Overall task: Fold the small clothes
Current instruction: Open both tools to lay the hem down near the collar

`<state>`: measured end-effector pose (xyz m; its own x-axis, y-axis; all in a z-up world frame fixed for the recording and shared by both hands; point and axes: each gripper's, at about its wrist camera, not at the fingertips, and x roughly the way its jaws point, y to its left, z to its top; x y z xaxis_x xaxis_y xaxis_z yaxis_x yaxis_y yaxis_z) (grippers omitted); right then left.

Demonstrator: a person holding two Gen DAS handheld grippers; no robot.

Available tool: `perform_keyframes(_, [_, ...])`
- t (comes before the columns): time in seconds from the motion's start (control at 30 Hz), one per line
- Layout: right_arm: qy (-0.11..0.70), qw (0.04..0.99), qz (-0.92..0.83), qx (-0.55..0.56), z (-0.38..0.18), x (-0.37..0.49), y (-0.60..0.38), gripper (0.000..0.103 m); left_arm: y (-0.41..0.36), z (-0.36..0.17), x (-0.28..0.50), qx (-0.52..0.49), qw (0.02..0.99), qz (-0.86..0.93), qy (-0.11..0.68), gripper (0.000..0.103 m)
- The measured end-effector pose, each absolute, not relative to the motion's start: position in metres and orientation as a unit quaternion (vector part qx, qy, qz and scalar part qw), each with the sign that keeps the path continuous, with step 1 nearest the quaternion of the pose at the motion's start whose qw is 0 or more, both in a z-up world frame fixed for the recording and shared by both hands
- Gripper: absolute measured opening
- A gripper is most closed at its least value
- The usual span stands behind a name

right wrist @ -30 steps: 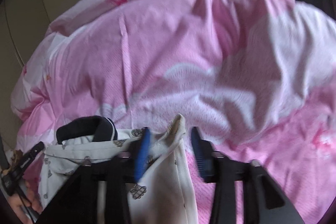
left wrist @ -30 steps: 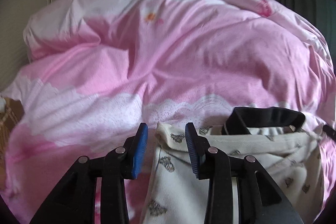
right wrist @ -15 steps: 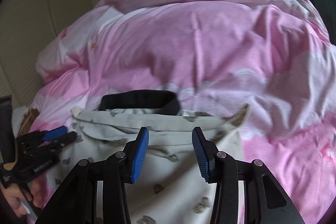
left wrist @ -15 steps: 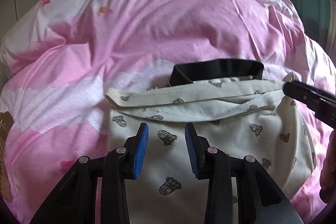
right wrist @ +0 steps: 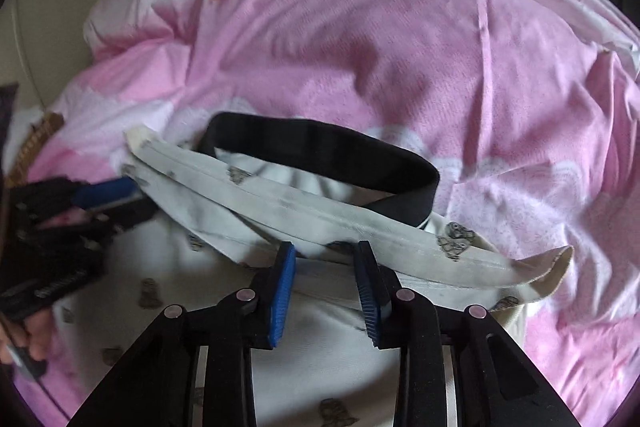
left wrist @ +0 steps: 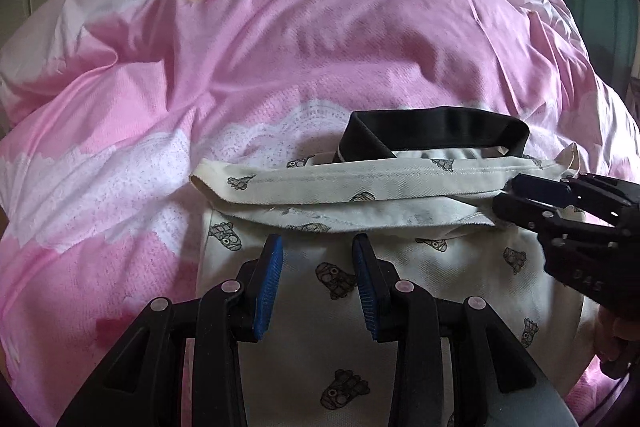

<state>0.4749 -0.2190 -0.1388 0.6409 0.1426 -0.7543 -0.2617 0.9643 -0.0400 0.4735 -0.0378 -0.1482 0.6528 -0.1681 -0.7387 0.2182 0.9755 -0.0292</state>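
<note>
Now we have the small cream shorts (left wrist: 360, 291) lying on the pink duvet (left wrist: 280, 67) of the bed, their black waistband (left wrist: 436, 131) at the far edge and a band of hem (left wrist: 352, 191) already turned up across them just below it. Both tongs are released and grasping nothing. The left tongs (left wrist: 316, 267) hover over the printed cloth, just near of the turned hem, jaws parted with cloth showing between them. The right tongs (right wrist: 326, 281) hang in the same way over the right half, their tips close to the hem; whether they touch the cloth we cannot tell.

As we judge it, the step in hand is to settle this fold and take hold for the next one. To do it well we ought to pinch both layers at the two ends of the hem, keep both hands level, and pull the cloth gently taut so the crease runs straight. The duvet is soft and lumpy, so we should press lightly or the fold will skew.

Both tools point away from us toward the far side, tilted down at the cloth, side by side and near each other.
</note>
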Motion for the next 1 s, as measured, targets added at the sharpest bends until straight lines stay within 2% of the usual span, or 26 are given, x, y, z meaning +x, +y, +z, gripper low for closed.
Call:
perform_keyframes(0.27, [0.39,0.908,0.08,-0.129,-0.144,0.485,-0.212,0.032,-0.039,-0.148,0.476,0.027,0.911,-0.105,0.398,0.036])
perform_keyframes(0.5, [0.372,0.92,0.062,-0.111,-0.132,0.509,-0.221,0.031,-0.037,-0.143,0.483,0.021,0.916,-0.099,0.389,0.036])
perform_keyframes(0.7, [0.342,0.934,0.066,-0.086,-0.116,0.491,-0.234,0.032,-0.033,-0.14,0.484,0.03,0.922,-0.094,0.374,0.036])
perform_keyframes(1.0, [0.383,0.915,0.117,-0.053,-0.119,0.486,-0.242,0.032,-0.033,-0.144,0.493,0.034,0.919,-0.097,0.381,0.036])
